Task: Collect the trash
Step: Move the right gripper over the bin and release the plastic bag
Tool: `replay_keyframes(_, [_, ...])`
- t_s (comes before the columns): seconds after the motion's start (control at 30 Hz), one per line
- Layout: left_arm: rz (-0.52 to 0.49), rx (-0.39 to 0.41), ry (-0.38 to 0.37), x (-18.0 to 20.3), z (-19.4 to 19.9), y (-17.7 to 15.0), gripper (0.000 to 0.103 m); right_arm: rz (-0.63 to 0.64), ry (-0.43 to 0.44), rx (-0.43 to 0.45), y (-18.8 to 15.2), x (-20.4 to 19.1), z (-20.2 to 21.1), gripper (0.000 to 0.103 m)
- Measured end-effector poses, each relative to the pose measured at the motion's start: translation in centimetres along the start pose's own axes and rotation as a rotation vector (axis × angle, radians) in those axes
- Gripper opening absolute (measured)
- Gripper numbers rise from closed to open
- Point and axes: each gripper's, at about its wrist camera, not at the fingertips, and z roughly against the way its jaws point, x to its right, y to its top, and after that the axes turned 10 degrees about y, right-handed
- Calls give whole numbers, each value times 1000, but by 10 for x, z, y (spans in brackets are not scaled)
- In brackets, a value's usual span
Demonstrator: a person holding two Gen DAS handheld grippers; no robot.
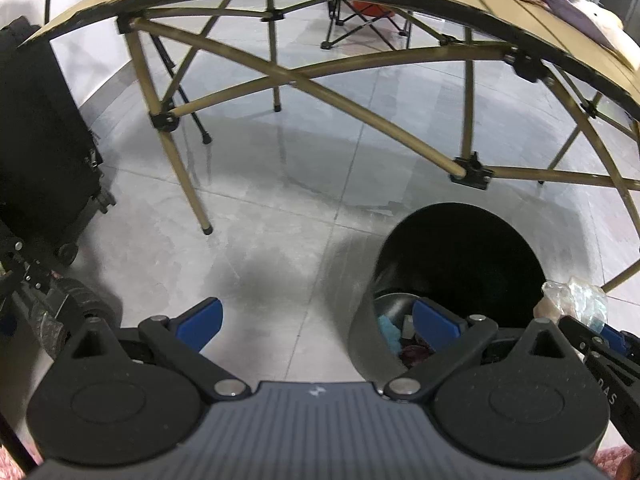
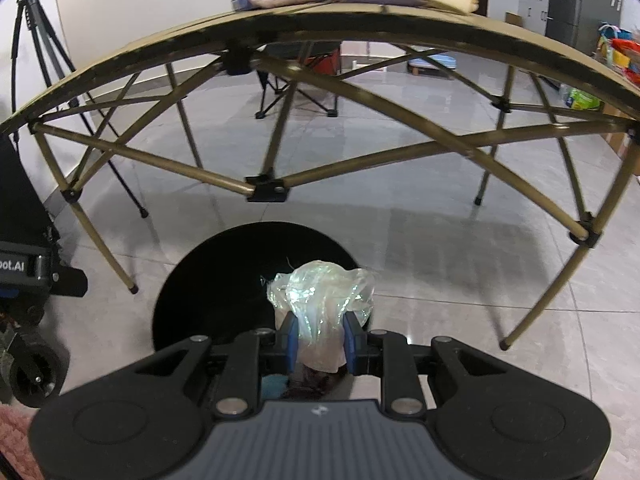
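1. Floor (image 1: 280, 208): glossy grey tiles, reflections visible.
2. Folding camp table (image 2: 440, 20) stood ahead, tan slatted top on crossed tan legs; plush items lay on it.
3. Black trash bin (image 2: 224, 280) sat on the floor before the table, some trash already inside.
4. Right gripper (image 2: 319, 338): jaws clamped on a crumpled clear plastic bag (image 2: 320, 292), held over the bin's mouth.
5. Left gripper (image 1: 318, 316): jaws wide apart, empty, beside the bin.
6. Tripod (image 2: 36, 40) stood at the wall, left.
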Motion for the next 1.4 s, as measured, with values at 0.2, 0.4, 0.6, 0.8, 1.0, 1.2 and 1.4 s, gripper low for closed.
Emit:
replay_keyframes(0.2, [30, -11, 20, -20, -6, -2, 103, 14, 21, -29, 6, -18, -21, 22])
replay_keyframes(0.4, [54, -25, 34, -37, -12, -4, 103, 27, 32, -62, 7, -32, -41, 22])
replay_keyframes(0.6, [64, -31, 37, -45, -15, -5, 103, 28, 38, -92, 6, -38, -55, 22])
replay_keyframes(0.8, [62, -34, 36, -47, -16, -5, 103, 14, 43, -117, 6, -40, -66, 22])
replay_keyframes(1.0, [64, -44, 44, -49, -19, -7, 103, 18, 48, -126, 6, -44, -71, 22])
replay_keyframes(1.2, [67, -49, 46, -51, -20, -8, 103, 15, 48, -133, 6, -44, -76, 22])
replay_keyframes(1.4, [68, -50, 48, -52, -20, -8, 103, 15, 50, -134, 6, -45, -76, 22])
